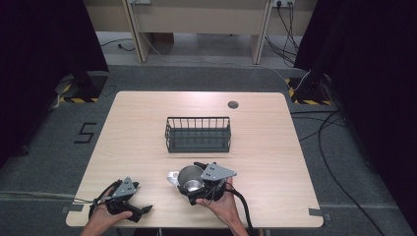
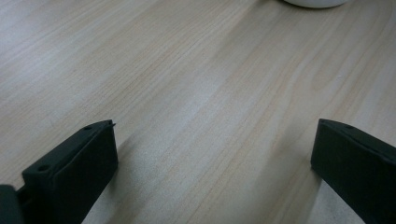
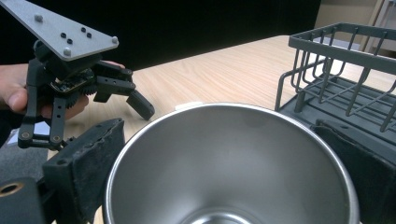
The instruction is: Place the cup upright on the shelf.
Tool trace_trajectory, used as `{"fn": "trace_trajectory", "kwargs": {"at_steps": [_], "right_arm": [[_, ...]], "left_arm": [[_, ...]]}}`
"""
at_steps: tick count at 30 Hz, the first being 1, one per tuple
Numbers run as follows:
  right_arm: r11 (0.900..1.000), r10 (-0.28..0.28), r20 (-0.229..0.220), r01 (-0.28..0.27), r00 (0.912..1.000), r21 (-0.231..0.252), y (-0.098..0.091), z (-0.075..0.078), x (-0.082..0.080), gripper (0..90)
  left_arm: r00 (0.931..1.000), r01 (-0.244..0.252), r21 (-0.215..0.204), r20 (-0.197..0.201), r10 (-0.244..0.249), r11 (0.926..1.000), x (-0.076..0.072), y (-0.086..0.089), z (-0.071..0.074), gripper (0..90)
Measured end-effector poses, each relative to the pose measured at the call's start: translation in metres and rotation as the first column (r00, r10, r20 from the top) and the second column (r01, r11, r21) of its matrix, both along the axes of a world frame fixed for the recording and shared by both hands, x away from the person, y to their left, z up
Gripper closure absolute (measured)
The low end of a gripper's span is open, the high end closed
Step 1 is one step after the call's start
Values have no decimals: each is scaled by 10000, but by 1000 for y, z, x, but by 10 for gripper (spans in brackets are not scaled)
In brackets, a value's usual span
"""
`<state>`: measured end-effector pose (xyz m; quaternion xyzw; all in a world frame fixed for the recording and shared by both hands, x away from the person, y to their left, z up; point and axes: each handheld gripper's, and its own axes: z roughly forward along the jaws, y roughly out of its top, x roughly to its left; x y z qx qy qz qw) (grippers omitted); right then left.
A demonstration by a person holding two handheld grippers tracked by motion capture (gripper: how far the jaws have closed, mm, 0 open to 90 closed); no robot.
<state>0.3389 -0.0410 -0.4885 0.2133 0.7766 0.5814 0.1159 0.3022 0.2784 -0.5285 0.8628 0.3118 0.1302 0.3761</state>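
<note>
A steel cup (image 1: pixel 187 175) with a white handle (image 1: pixel 172 177) stands upright near the table's front edge. My right gripper (image 1: pixel 193 182) straddles it, one black pad (image 3: pixel 95 158) against each side of the wall. In the right gripper view the cup's open mouth (image 3: pixel 233 163) spans the gap between my jaws. My left gripper (image 1: pixel 141 210) rests low at the front left with its jaws wide apart, and bare wood lies between them (image 2: pixel 215 154). The same gripper (image 3: pixel 126 91) sits behind the cup in the right gripper view, held in a hand.
A dark wire basket (image 1: pixel 198 133) (image 3: pixel 336 70) with nothing in it stands mid-table, just beyond the cup. A small round grommet (image 1: pixel 233 104) is set in the far edge of the table (image 1: pixel 137 128). A white rounded thing (image 2: pixel 317 2) edges the top of the left gripper view.
</note>
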Motion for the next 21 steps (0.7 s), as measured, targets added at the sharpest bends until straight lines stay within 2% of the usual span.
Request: {"fn": "trace_trajectory", "kwargs": {"at_steps": [15, 21], "right_arm": [[9994, -339, 106, 340, 9994, -116, -2, 2, 0, 61], [9989, -458, 180, 459, 9988, -96, -5, 8, 1, 61]], "left_arm": [[10000, -1, 1, 0, 1, 10000, 0, 0, 0, 0], [10000, -1, 1, 1, 1, 10000, 0, 0, 0, 0]]}}
